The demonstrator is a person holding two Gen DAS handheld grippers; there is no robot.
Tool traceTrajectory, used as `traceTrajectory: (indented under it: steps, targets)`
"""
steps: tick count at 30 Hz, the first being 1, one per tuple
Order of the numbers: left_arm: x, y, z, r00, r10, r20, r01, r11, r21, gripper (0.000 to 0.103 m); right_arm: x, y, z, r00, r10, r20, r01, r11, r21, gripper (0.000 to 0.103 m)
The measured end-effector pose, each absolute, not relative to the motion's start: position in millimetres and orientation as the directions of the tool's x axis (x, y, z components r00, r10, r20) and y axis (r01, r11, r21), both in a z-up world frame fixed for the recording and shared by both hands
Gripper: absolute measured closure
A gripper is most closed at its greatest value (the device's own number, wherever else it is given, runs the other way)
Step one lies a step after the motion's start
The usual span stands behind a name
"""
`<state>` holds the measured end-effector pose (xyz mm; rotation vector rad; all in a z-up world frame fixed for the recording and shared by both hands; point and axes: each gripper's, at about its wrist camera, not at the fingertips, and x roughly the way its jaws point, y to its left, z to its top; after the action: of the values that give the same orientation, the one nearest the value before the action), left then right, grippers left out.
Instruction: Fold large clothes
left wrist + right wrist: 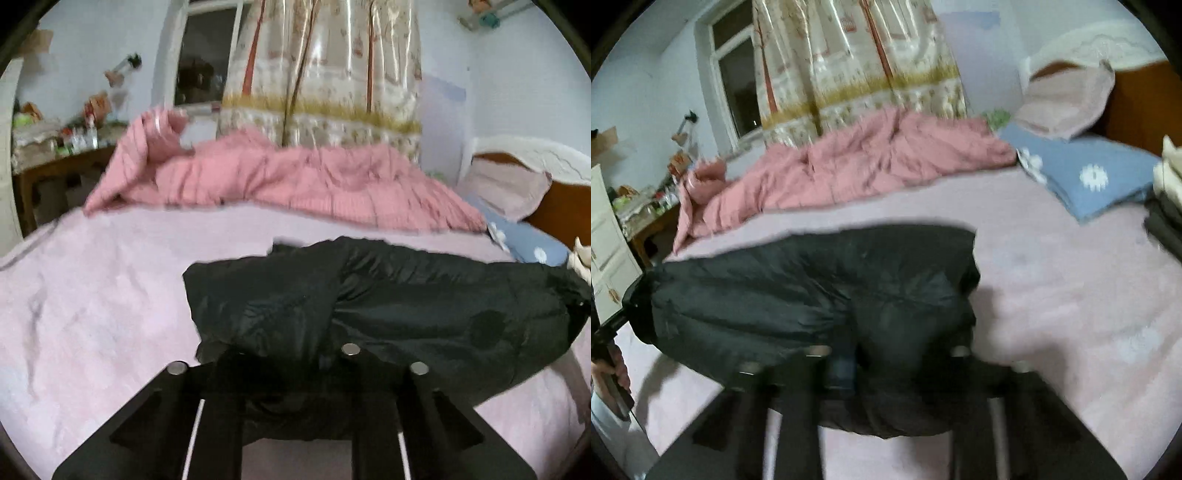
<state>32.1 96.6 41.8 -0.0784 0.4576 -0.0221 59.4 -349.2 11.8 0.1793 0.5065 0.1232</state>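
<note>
At six o'clock in the left wrist view, our left hand-held gripper (295, 373) appears to pinch the near edge of the black jacket (388, 306), dark cloth bunched between its fingers; in the right wrist view, our right hand-held gripper (886, 365) seems clamped on the same hem, though blur leaves the exact bite unclear. The jacket lies across the middle of the bed (92, 295), spreading toward twelve o'clock, puffy and slippery-looking. We judge we are carrying the near edge over for a fold, so we should keep both grips level, move them together toward twelve o'clock, and lay the edge down squarely before letting go, or the padded fabric may slide askew. Beyond it, a pink quilt (295, 181) is heaped along the far side of the pale pink sheet, a blue flowered pillow (1089, 177) sits at two o'clock, and a patterned curtain (321, 62) hangs at twelve o'clock beside a dark window (207, 62).
</note>
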Motion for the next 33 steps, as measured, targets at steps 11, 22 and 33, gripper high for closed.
traceTrajectory:
  steps: [11, 22, 33]
  targets:
    - [126, 92, 63, 0.856, 0.005, -0.517, -0.015, 1.0, -0.014, 0.094, 154, -340, 38, 0.842, 0.085, -0.532, -0.007, 0.989, 0.148, 0.088]
    - [180, 84, 0, 0.787, 0.029, -0.617, -0.008, 0.999, 0.037, 0.092, 219, -333, -24, 0.752, 0.013, -0.659, 0.045, 0.996, 0.071, 0.087]
    - [177, 79, -8, 0.807, 0.07, -0.586, -0.015, 0.995, 0.098, 0.087, 220, -334, -33, 0.743, -0.012, -0.67, 0.065, 0.996, 0.055, 0.083]
